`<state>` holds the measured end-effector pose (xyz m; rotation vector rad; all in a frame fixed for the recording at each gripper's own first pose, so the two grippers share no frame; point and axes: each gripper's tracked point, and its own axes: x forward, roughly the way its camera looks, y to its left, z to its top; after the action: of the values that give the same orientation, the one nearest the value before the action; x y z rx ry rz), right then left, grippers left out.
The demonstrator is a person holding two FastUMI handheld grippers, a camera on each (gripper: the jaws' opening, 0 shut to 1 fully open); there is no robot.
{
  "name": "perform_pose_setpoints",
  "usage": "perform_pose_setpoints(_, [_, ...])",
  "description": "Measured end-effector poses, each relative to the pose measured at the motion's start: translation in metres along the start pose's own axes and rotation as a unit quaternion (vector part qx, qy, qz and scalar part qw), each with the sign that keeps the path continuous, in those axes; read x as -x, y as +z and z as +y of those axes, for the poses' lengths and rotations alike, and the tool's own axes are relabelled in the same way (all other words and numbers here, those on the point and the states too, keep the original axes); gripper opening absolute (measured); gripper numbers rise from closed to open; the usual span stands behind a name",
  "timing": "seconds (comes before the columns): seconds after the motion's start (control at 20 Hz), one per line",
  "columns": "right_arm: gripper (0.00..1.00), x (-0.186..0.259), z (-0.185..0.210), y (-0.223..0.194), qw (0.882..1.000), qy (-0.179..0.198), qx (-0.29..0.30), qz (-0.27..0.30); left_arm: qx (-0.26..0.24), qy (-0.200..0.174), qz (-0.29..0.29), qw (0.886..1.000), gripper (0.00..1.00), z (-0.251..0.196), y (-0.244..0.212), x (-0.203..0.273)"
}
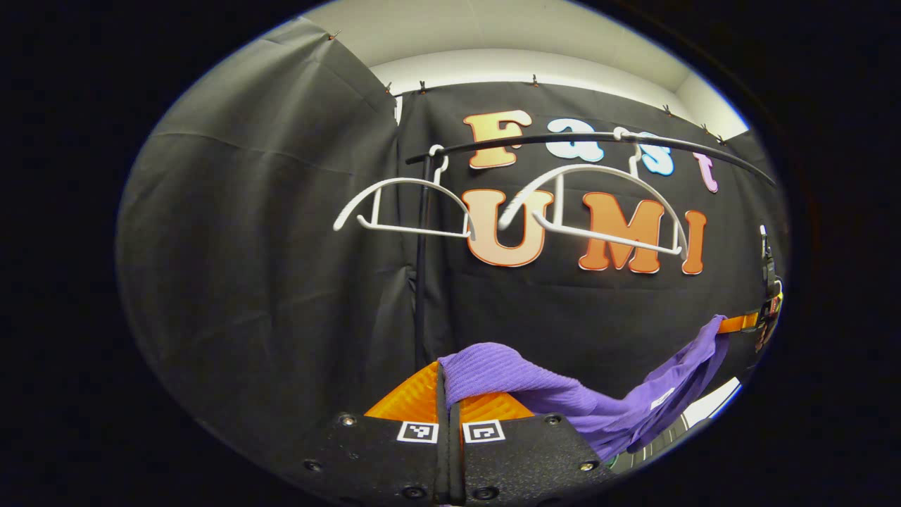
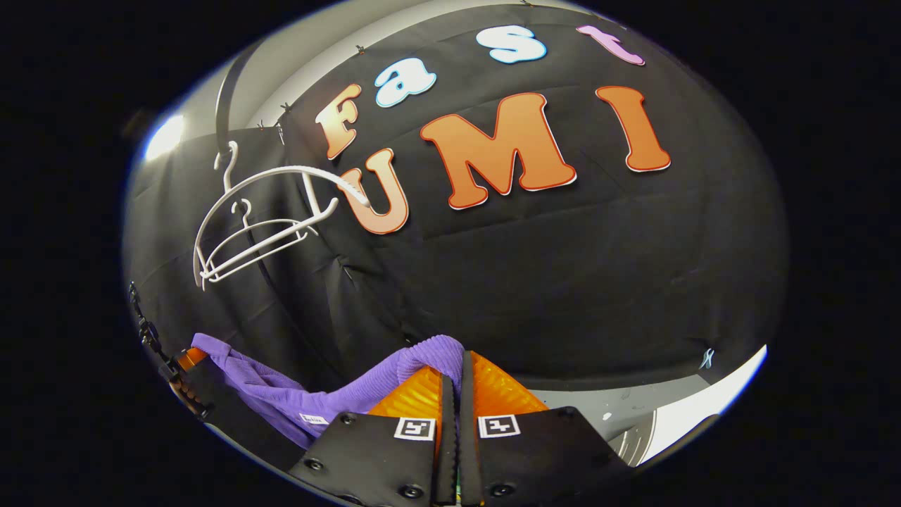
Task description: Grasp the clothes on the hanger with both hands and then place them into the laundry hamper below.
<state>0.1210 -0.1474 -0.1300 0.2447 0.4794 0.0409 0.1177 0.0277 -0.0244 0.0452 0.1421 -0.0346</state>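
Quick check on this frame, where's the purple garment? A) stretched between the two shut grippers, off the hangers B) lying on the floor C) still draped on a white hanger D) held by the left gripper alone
A: the purple garment runs from the left gripper to the right gripper, both clamped on it, while the white hangers on the rail are bare.

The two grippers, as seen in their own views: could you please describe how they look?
The left gripper and the right gripper look alike: each has a black body with round screw heads, two small square black-and-white markers side by side near the finger bases, and two ribbed, wedge-shaped fingers meeting at a narrow seam.
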Motion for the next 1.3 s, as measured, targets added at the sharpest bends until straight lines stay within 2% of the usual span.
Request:
perform_pose_setpoints(0.25, [0.09,0.010,0.004,-0.019,1.000,-0.001,0.008,0.001,-0.017,-0.041,-0.007,0.999,0.00,-0.049,0.001,0.012])
perform_pose_setpoints(0.35, [0.09,0.012,-0.004,-0.023,0.999,-0.015,0.045,-0.006,-0.018,-0.059,-0.011,0.998,0.00,-0.068,0.003,0.013])
perform_pose_setpoints(0.45, [0.09,0.021,-0.011,-0.025,0.997,-0.027,0.075,-0.015,-0.010,-0.076,-0.010,0.997,0.00,-0.084,0.002,0.013])
perform_pose_setpoints(0.65, [0.09,0.034,-0.002,-0.027,0.995,-0.024,0.085,-0.037,0.017,-0.112,0.006,0.993,0.00,-0.125,-0.009,0.009])
perform_pose_setpoints(0.8, [0.09,0.037,0.013,-0.038,0.994,-0.016,0.095,-0.043,0.018,-0.145,0.024,0.989,0.00,-0.160,-0.027,0.003])
perform_pose_setpoints(1.1, [0.09,0.035,0.036,-0.077,0.994,0.013,0.099,-0.042,0.028,-0.184,0.065,0.980,0.00,-0.222,-0.086,-0.013])
perform_pose_setpoints(1.3, [0.09,0.029,0.036,-0.105,0.995,0.016,0.094,-0.038,0.043,-0.206,0.086,0.974,0.00,-0.255,-0.122,-0.017])
